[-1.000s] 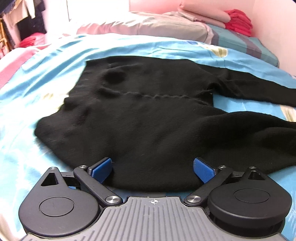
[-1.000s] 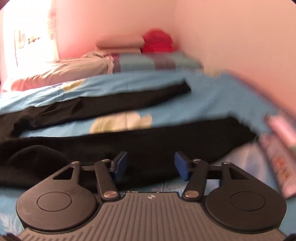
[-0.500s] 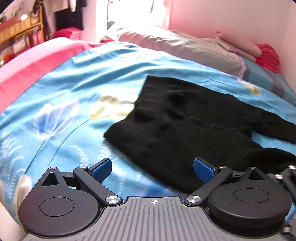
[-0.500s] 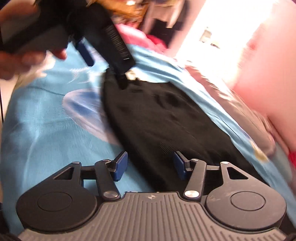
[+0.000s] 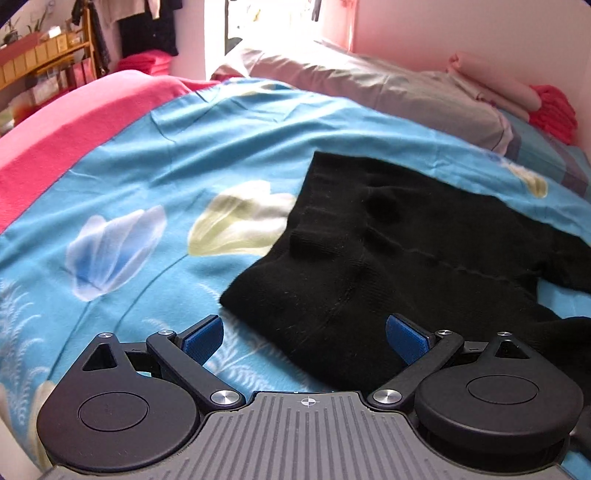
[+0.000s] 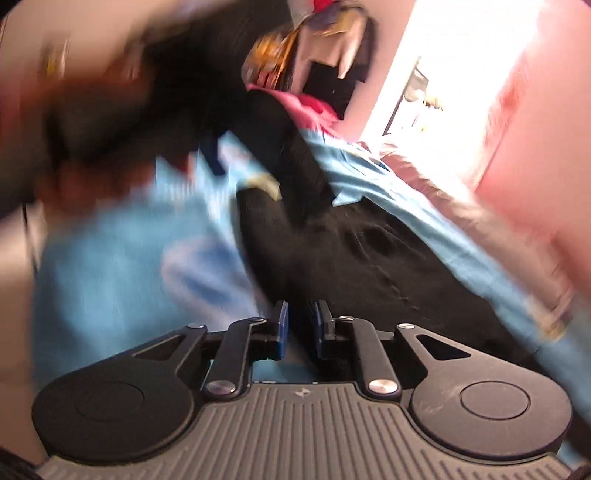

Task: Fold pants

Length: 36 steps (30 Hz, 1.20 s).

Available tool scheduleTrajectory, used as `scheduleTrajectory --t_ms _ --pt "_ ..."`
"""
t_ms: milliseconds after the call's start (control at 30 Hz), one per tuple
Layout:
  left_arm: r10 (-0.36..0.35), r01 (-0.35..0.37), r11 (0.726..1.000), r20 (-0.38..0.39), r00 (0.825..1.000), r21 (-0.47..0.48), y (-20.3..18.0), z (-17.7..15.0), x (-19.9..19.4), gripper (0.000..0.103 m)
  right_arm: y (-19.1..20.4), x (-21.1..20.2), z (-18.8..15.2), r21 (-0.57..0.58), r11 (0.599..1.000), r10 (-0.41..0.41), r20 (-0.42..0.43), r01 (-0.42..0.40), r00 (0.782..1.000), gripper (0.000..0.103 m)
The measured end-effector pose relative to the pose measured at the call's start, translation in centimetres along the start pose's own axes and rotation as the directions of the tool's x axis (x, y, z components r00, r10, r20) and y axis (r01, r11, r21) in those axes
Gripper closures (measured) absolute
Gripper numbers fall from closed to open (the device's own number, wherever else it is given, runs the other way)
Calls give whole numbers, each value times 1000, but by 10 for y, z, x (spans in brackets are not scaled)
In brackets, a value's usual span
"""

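1. One pair of black pants (image 5: 388, 254) lies spread on my bed's blue sheet (image 5: 177, 155), waistband end nearest my grippers.
2. My left gripper (image 5: 304, 334) is spread wide, hovering over the near waistband corner, gripping nothing.
3. My right gripper (image 6: 300, 321) has its pads nearly together at the pants' near edge; through the blur I cannot tell whether cloth is pinched.
4. Grey pillow (image 5: 369, 88) lies beyond, by the pink wall (image 5: 461, 29).
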State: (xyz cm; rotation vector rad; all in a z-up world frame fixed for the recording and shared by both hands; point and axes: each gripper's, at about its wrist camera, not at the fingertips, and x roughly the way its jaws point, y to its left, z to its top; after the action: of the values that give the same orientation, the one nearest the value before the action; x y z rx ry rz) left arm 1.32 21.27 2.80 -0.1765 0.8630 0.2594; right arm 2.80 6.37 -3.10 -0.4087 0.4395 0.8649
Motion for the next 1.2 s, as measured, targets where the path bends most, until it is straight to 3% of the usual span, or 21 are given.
scheduleTrajectory --t_ms 100,167,200,333,433,500,567,633,767,900,967,1000,1033,1067,1133,1167,1200 --pt "61 -59 997 -47 997 40 -5 -4 22 0 -30 4 2 122 991 -49 -22 51 999 71" --pt "95 -93 994 -41 995 60 -6 -10 28 0 -58 15 -12 253 960 -86 -143 120 986 71" --pt "98 -96 993 -35 995 64 -5 -13 28 0 -73 21 -22 321 933 -84 -240 161 967 70" --pt "67 -65 997 -46 997 44 6 -12 25 0 -99 -11 -42 449 888 16 -248 101 969 65" --pt "58 -55 998 -93 994 31 11 -3 23 0 -105 -27 -38 433 897 48 -302 92 952 64" --pt "19 -16 999 -84 996 36 8 7 12 0 -115 -35 -30 423 904 62 -284 67 957 54" --pt "1 1 999 -30 1000 54 -1 20 1 0 -131 -30 -18 414 906 10 -217 83 976 44" --pt "-21 20 997 6 1000 77 -15 36 1 0 -151 -22 -7 412 901 -74 -167 137 983 42" --pt "-75 76 994 -17 997 82 -55 75 39 0 -188 21 11 447 866 -185 -131 225 974 42" --pt "-132 138 989 -113 985 49 -87 95 102 0 -221 71 7 465 850 -172 -202 249 964 42" --pt "-94 106 993 -203 975 46 -91 90 138 0 -246 94 -13 480 835 -132 -302 270 944 41" --pt "-96 111 991 -172 980 78 -94 87 137 0 -259 99 -27 496 818 -125 -340 290 932 42" --pt "-90 108 988 -158 983 112 -97 84 133 0 -275 89 -42 553 794 -96 -296 252 951 42" --pt "-88 110 985 -162 983 131 -98 81 132 0 -292 74 -54 629 746 -73 -250 219 965 42" --pt "-117 138 979 -146 982 150 -95 76 131 0 -318 40 -74 743 632 -80 -218 219 973 55" --pt "-127 149 977 -142 982 153 -92 75 130 0 -327 20 -80 756 587 -140 -257 289 956 61" --pt "-134 155 976 -140 981 154 -90 75 128 0 -334 0 -85 764 555 -189 -270 329 944 49"
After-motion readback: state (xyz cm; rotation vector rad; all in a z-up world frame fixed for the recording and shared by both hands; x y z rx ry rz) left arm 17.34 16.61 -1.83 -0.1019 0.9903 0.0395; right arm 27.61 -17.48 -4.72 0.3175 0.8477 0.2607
